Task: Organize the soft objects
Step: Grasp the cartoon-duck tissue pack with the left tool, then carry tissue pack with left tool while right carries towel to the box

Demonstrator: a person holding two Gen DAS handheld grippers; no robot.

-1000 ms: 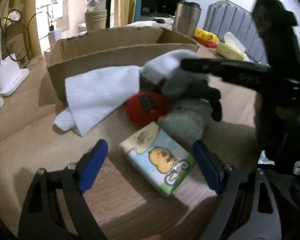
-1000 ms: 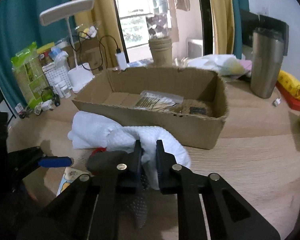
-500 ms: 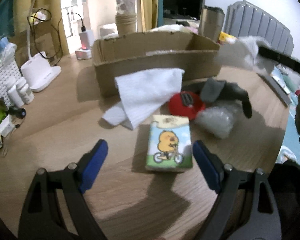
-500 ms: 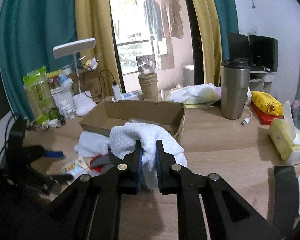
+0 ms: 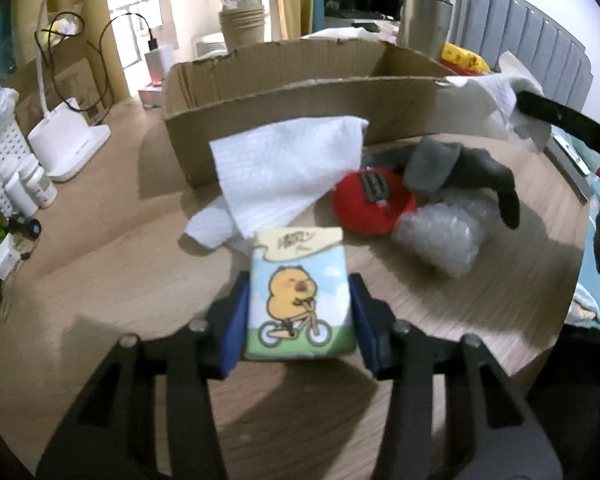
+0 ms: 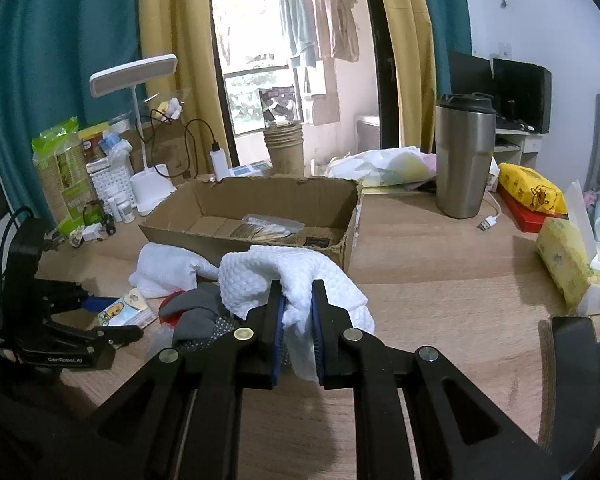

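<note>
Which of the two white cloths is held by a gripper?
The waffle-textured white cloth, pinched in the right gripper; the other white cloth lies flat beside the cardboard box.

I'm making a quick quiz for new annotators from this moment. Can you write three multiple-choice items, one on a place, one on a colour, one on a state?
1. Where does the tissue pack sit?
A. Inside the cardboard box
B. Between the left gripper's fingers, on the table
C. On the steel tumbler

2. What colour is the round plush beside the grey glove?
A. Red
B. Green
C. Yellow

3. What is the right gripper doing?
A. Standing open, empty
B. Clamped on a white towel
C. Clamped on the bubble wrap

Answers: 1 B, the blue pads of the left gripper flank the pack on the wooden table; 2 A, it is plainly red; 3 B, the white towel bunches between its closed fingers.
</note>
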